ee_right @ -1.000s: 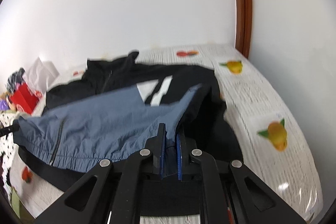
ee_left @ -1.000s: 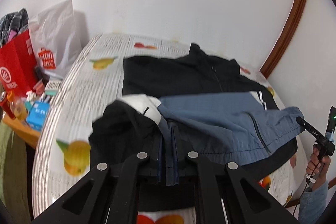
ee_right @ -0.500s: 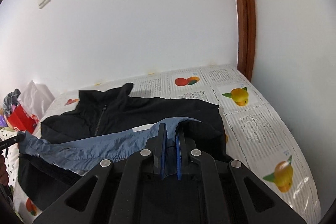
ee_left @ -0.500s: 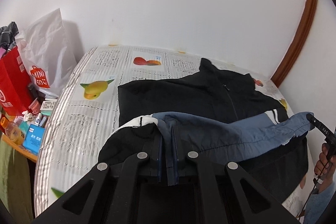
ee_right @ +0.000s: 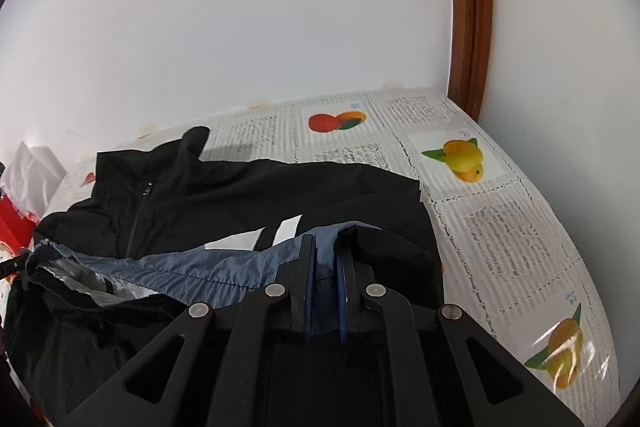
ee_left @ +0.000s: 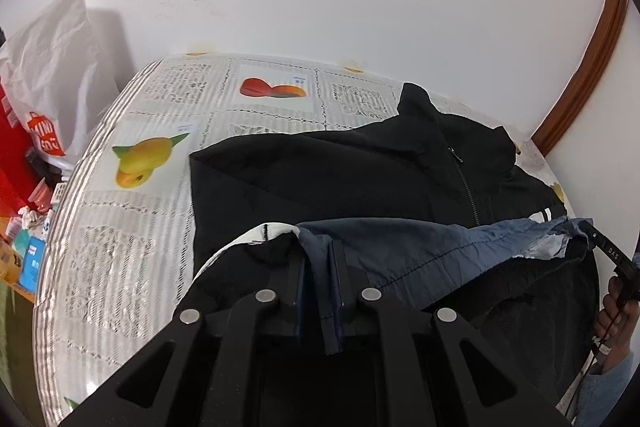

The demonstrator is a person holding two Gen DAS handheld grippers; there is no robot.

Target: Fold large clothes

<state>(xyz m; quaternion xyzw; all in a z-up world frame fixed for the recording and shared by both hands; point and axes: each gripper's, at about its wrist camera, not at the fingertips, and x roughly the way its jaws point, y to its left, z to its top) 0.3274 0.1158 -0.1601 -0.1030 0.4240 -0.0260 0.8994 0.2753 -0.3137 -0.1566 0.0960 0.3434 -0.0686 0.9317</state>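
Observation:
A black zip jacket with a blue lower panel point(ee_left: 360, 179) lies on the table, collar toward the wall. My left gripper point(ee_left: 319, 259) is shut on the jacket's blue hem at its left corner. My right gripper point(ee_right: 326, 255) is shut on the same blue hem point(ee_right: 192, 263) at the right corner. Both hold the hem raised and stretched over the jacket's black chest point(ee_right: 240, 195). The right gripper's tip also shows in the left wrist view point(ee_left: 608, 251), at the far right.
The table has a white cloth printed with fruit point(ee_left: 152, 155), and ends at the white wall behind. A white shopping bag point(ee_left: 52, 75) and a red bag stand off its left edge. A brown door frame point(ee_right: 468, 11) runs up at the right.
Both grippers have carried the blue hem up and toward the collar. Less of the blue panel shows and it now lies folded over the black chest.

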